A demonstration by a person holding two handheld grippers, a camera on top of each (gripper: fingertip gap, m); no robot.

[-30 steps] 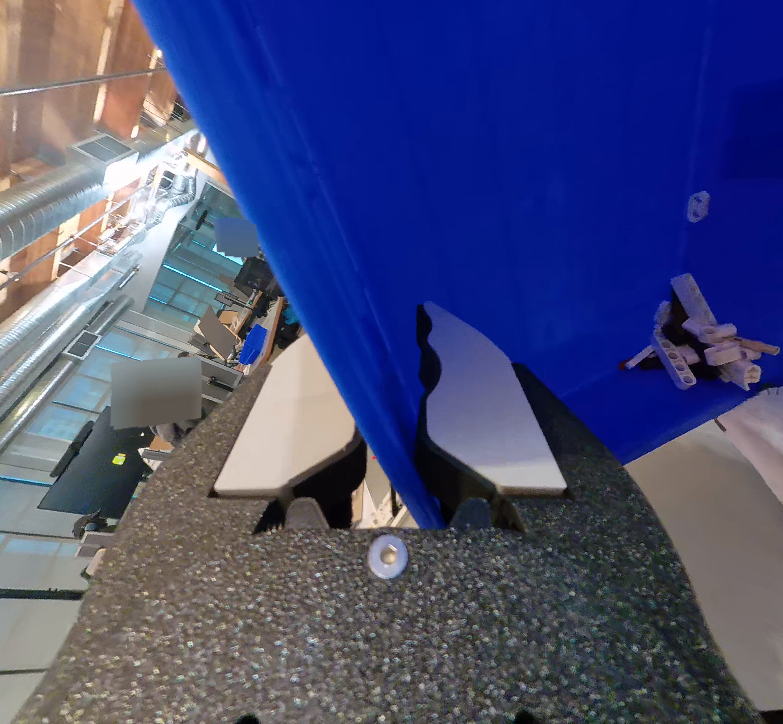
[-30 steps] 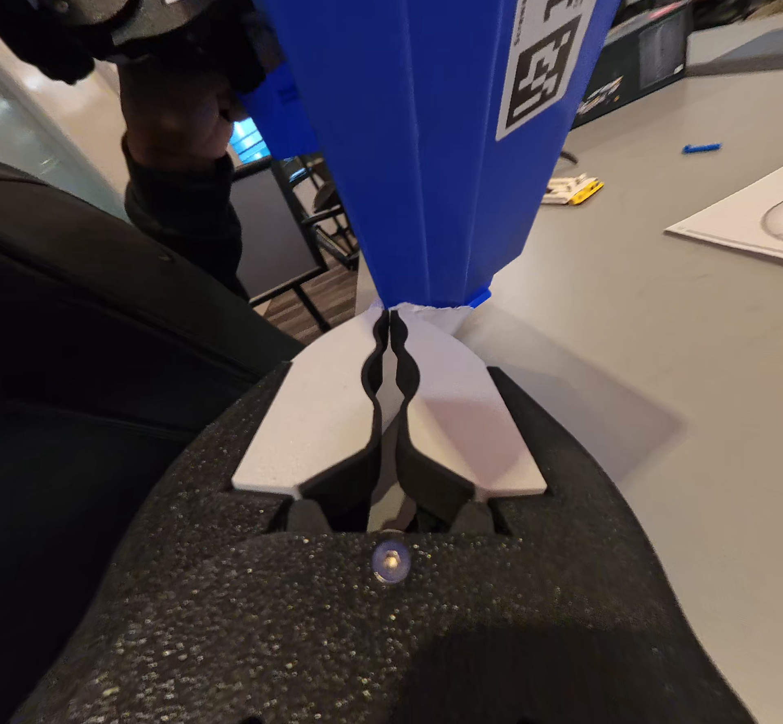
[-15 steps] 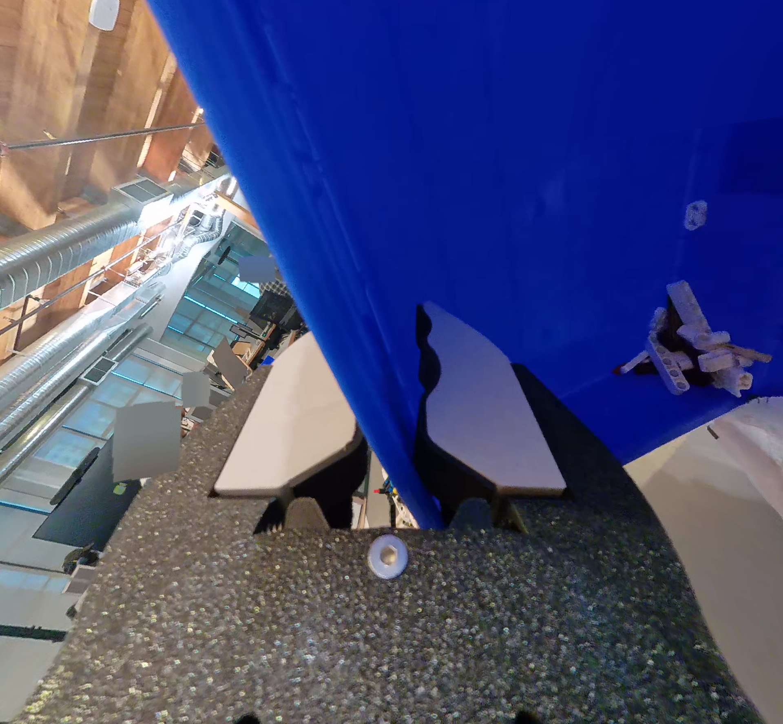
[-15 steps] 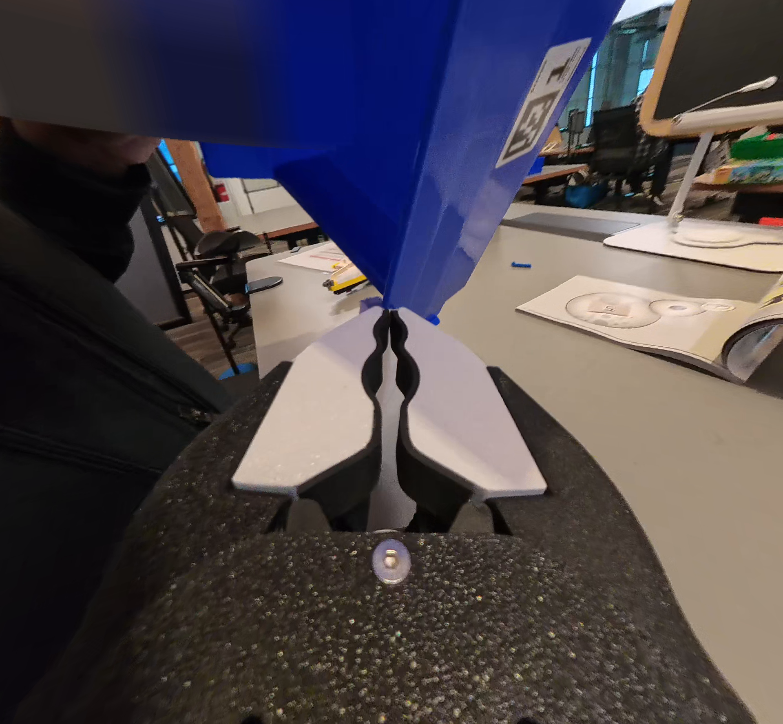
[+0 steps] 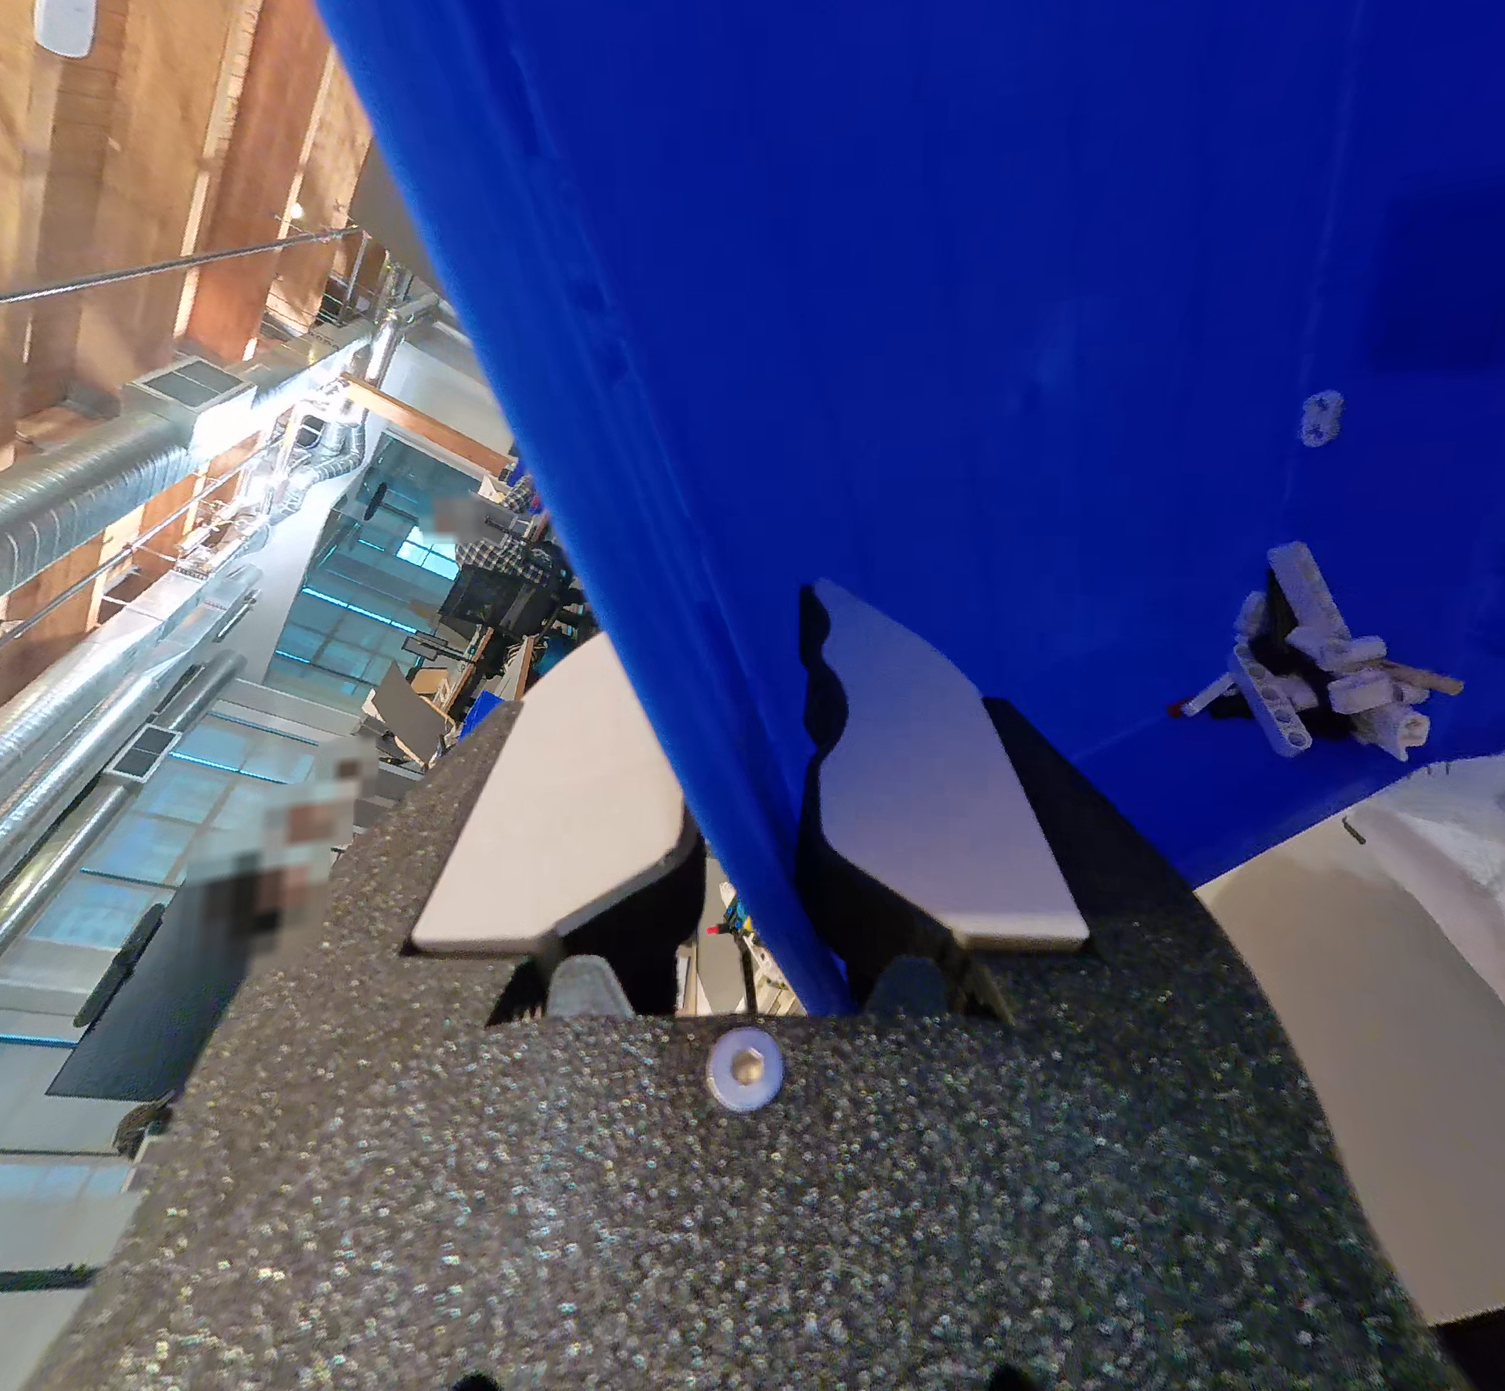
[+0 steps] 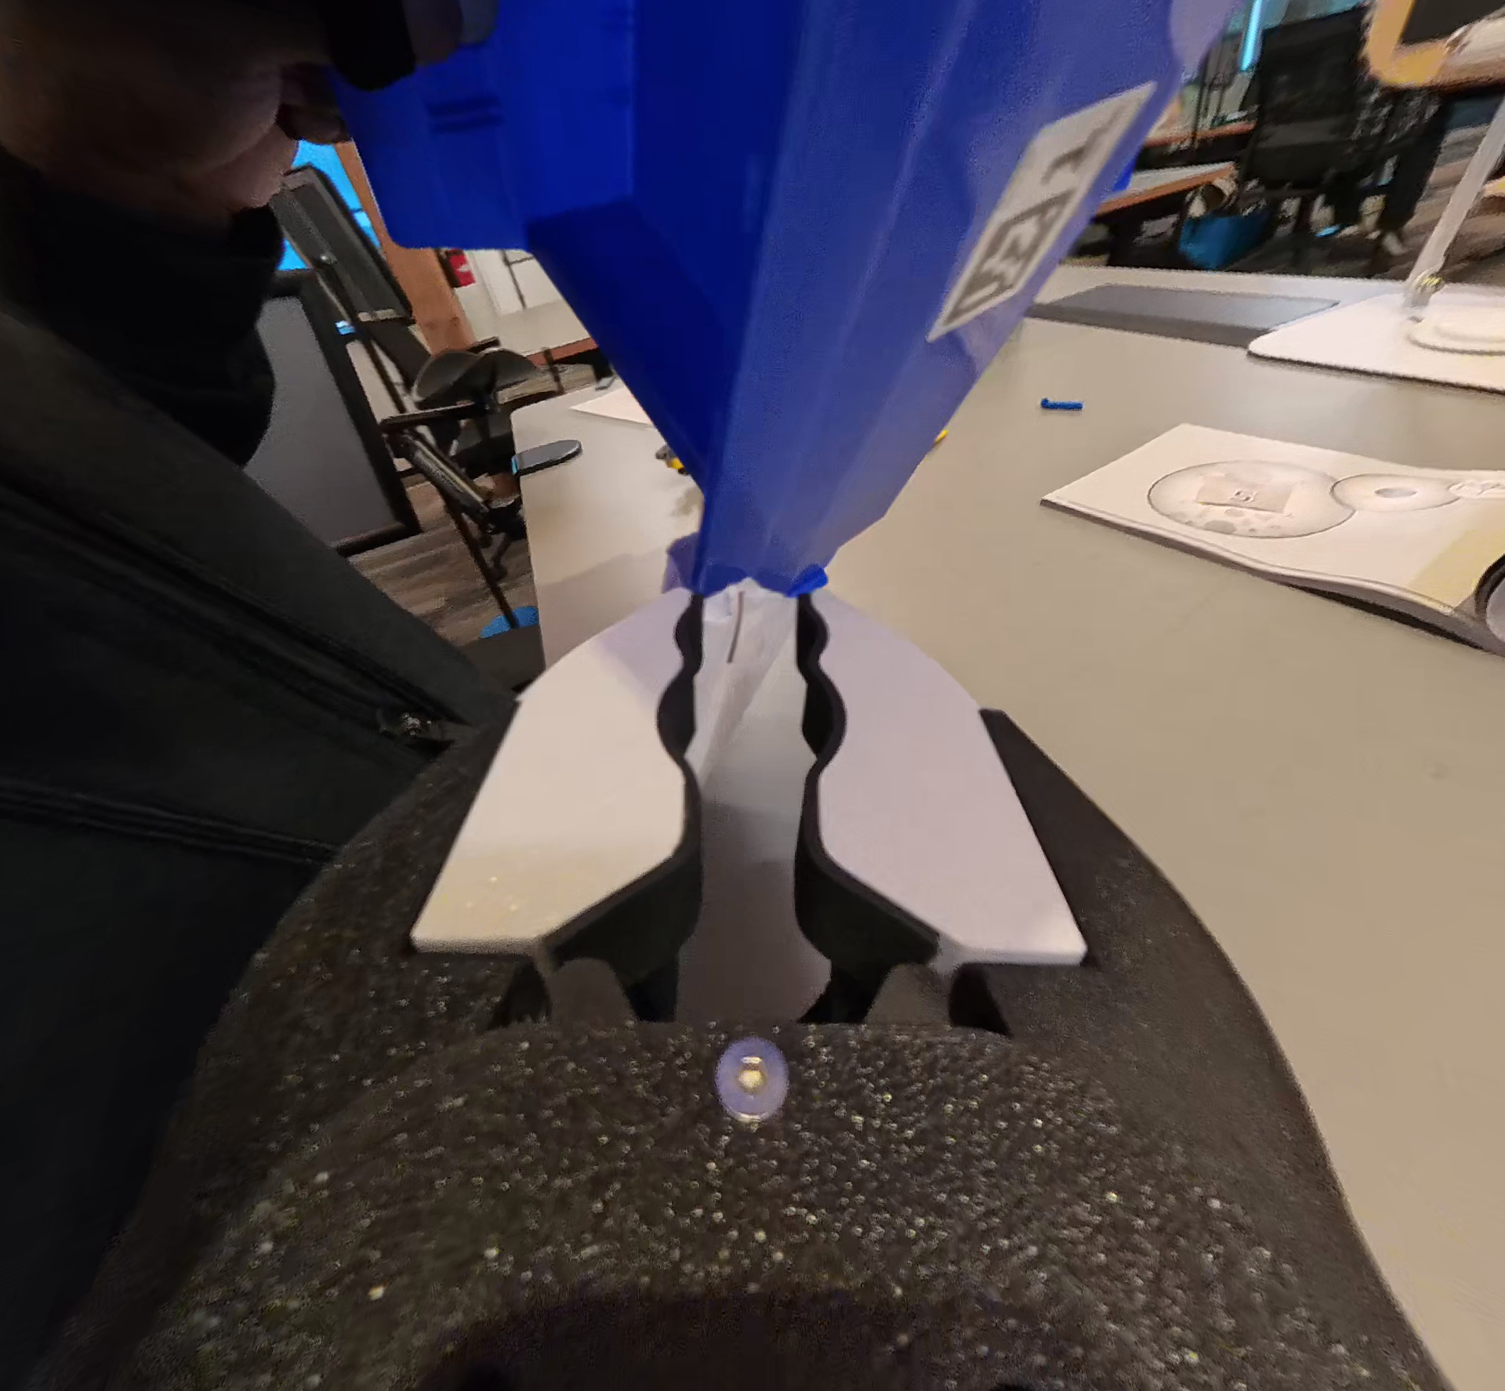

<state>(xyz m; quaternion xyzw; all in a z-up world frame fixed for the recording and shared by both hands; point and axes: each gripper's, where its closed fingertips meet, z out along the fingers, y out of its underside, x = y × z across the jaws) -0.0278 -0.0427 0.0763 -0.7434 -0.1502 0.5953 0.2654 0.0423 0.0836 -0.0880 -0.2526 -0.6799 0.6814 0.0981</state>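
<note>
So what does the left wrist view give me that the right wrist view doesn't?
Left wrist view only: the inside of the bin, with a clump of white building pieces lodged in its corner, and ceiling ducts beyond. Right wrist view only: the bin's outside with a square marker sticker, the grey table, an open booklet and a small blue piece. Both: the blue bin, tilted, at the fingertips.

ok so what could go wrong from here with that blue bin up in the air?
1. The right gripper's fingers stand apart at the blue plastic bin's lower corner, so the load may rest on the left gripper, which clamps one thin wall. The bin could swing or slip.
2. The bin is tilted and the small white building pieces are piled in a corner near its edge. They could spill onto the grey table.
</note>
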